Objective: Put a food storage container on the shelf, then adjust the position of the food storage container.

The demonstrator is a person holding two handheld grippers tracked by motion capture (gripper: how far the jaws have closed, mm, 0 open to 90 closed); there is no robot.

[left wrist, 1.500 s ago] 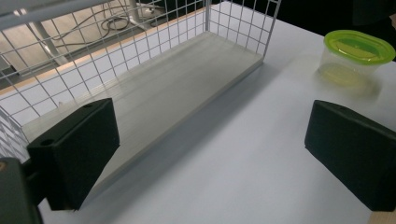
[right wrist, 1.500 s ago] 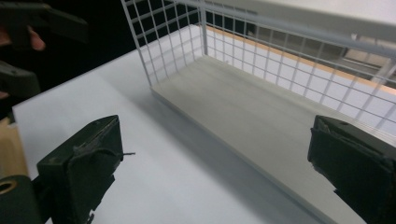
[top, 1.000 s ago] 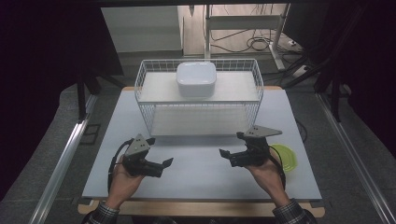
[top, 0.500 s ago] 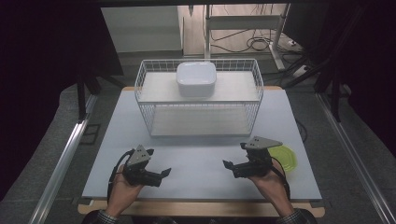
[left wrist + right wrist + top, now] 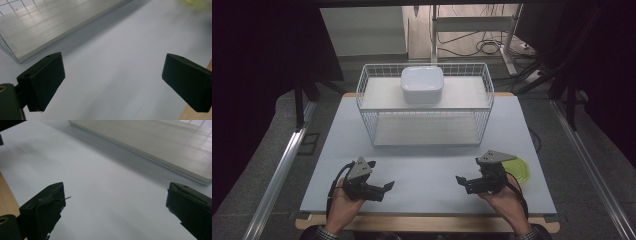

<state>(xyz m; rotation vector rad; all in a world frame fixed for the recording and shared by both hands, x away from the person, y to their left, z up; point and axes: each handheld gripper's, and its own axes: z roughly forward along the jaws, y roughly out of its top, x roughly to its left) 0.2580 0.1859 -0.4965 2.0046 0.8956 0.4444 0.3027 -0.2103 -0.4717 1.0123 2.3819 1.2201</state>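
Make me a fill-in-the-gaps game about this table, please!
1. The white square bowl sits on the ___ shelf of the white wire rack.
2. The round yellow-green plate lies beside the ___ claw.
3. Both claws, the left claw too, are ___.

Missing words: top; right; open

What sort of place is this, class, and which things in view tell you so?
Probably a lab or test workstation, not a home: a bare white table with only a wire rack holding a white dish, loose cables on the floor behind, and dark screens around.
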